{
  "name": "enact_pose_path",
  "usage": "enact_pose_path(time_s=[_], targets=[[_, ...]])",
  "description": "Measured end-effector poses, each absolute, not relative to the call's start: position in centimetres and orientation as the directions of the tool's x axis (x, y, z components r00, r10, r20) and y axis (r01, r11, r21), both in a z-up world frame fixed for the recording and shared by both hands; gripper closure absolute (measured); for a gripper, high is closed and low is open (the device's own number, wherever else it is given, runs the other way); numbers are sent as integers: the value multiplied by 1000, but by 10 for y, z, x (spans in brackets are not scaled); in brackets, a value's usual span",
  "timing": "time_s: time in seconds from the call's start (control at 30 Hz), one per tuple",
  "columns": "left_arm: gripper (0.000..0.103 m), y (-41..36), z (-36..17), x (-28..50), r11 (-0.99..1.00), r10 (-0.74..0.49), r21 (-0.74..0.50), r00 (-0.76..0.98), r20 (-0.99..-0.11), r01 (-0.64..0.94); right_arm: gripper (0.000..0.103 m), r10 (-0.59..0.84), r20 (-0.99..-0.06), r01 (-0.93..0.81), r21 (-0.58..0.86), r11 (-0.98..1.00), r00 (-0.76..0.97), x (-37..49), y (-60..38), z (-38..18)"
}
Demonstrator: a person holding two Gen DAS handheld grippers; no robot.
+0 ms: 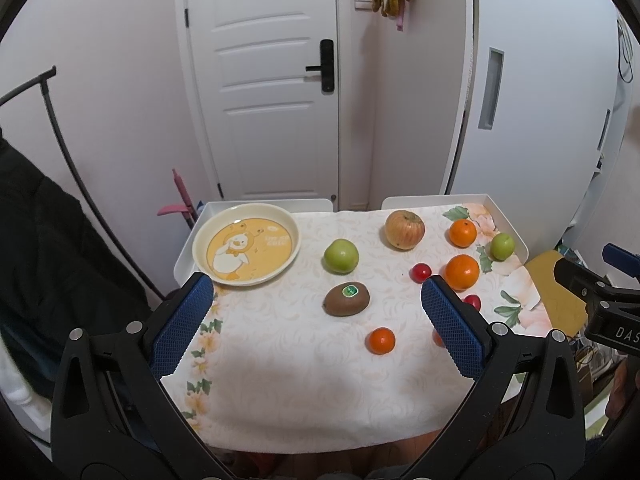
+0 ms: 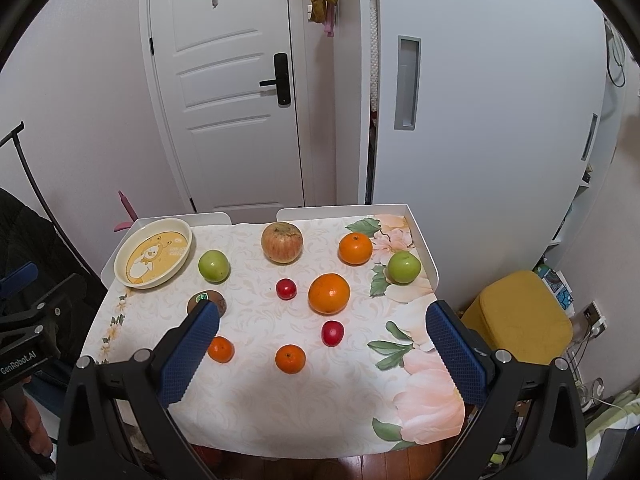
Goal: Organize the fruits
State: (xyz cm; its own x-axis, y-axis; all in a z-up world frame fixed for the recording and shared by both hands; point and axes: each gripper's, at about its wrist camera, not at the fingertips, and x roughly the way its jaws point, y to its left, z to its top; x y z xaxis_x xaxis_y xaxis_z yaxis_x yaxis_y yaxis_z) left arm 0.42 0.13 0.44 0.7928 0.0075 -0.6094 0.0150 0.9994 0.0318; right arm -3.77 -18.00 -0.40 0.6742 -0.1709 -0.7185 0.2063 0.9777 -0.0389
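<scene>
While both grippers hover above the near table edge, left gripper (image 1: 316, 312) and right gripper (image 2: 322, 338) gape wide, holding nothing. Apples, oranges, kiwi (image 1: 346, 299) and cherry tomatoes lie scattered on the floral tablecloth (image 2: 256, 400); the duck plate (image 1: 247, 244) sits far-left, bare.

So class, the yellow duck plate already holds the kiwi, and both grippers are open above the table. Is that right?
Not quite. The plate is empty; the kiwi lies on the tablecloth, as the left wrist view shows. Both the left gripper and the right gripper are open.
</scene>
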Motion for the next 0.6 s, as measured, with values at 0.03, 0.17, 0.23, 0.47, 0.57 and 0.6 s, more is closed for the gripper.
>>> enact_pose_path(time_s=[0.03, 0.17, 0.23, 0.47, 0.57, 0.6], targets=[[0, 1, 4, 4, 999, 7, 32, 793, -609, 15, 0, -171, -719, 206, -39, 978, 674, -37, -180, -4], [0, 2, 4, 8, 999, 8, 32, 792, -610, 14, 0, -170, -720, 207, -37, 978, 673, -37, -181, -4], [0, 1, 4, 8, 999, 9, 32, 792, -610, 14, 0, -170, -719, 207, -37, 978, 674, -38, -181, -4], [0, 4, 3, 19, 999, -5, 36, 785, -619, 35, 0, -154, -725, 212, -11, 977, 672, -33, -180, -6], [0, 7, -3, 25, 997, -20, 45, 774, -633, 62, 0, -151, -729, 219, -2, 976, 668, -31, -179, -7], [0, 9, -7, 28, 996, -25, 51, 768, -640, 74, 0, -151, -731, 222, 1, 975, 666, -30, -180, -8]])
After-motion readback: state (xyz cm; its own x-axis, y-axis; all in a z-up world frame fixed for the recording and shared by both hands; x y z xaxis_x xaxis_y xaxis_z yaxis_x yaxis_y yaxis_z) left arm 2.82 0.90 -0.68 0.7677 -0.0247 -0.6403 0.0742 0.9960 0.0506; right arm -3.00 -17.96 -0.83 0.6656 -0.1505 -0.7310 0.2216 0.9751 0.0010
